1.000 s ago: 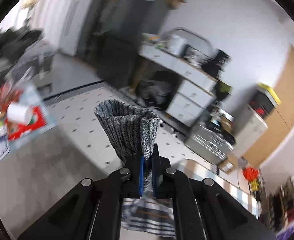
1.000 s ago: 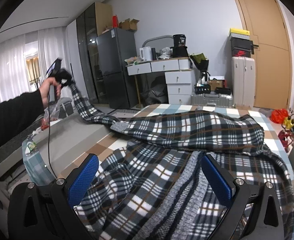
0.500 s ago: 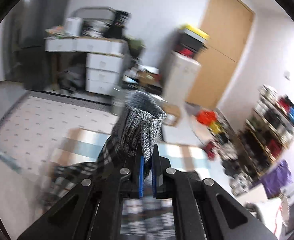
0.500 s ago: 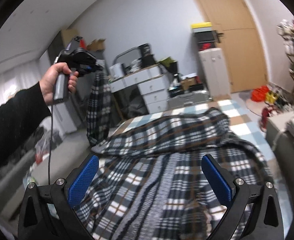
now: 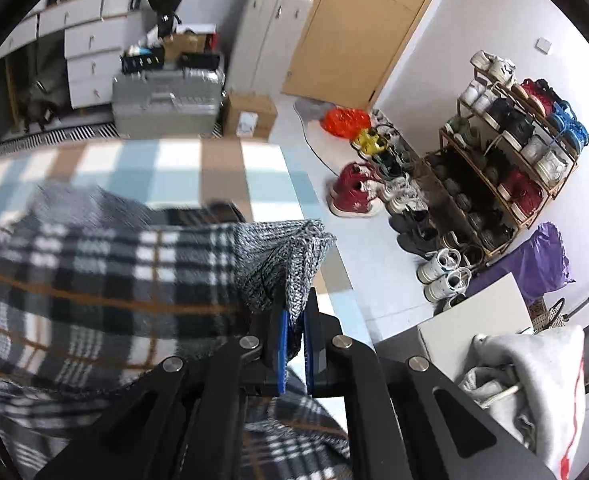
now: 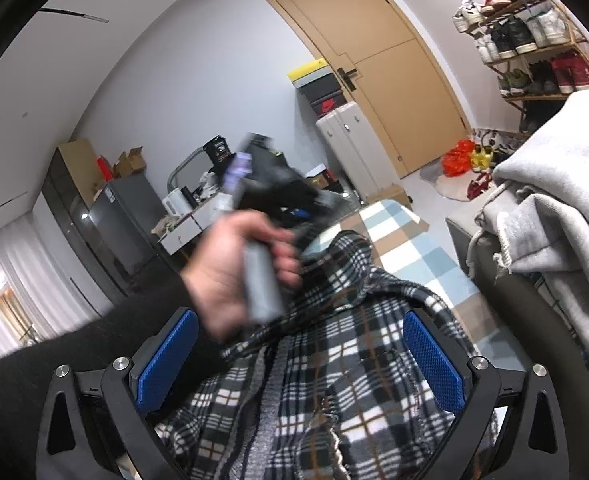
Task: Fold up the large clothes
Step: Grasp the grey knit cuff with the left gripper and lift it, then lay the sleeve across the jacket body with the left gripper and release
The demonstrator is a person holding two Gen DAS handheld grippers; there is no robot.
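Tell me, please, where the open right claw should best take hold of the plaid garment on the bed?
Probably the plaid garment's grey knit band, which runs between the right claw's open pads. It is a raised, thicker strip amid flat plaid, so coming straight down from above should pinch it cleanly. The left claw already clamps the knit cuff.

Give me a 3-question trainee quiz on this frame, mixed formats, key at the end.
1. True or false: the left tongs are shut on the grey knit cuff of the plaid garment.
2. The right tongs are: A) shut on the plaid cloth, B) open above the plaid cloth, C) shut on the grey hoodie.
3. Fill in: the rack against the far wall holds ____.

Key: 1 true. 2 B. 3 shoes.
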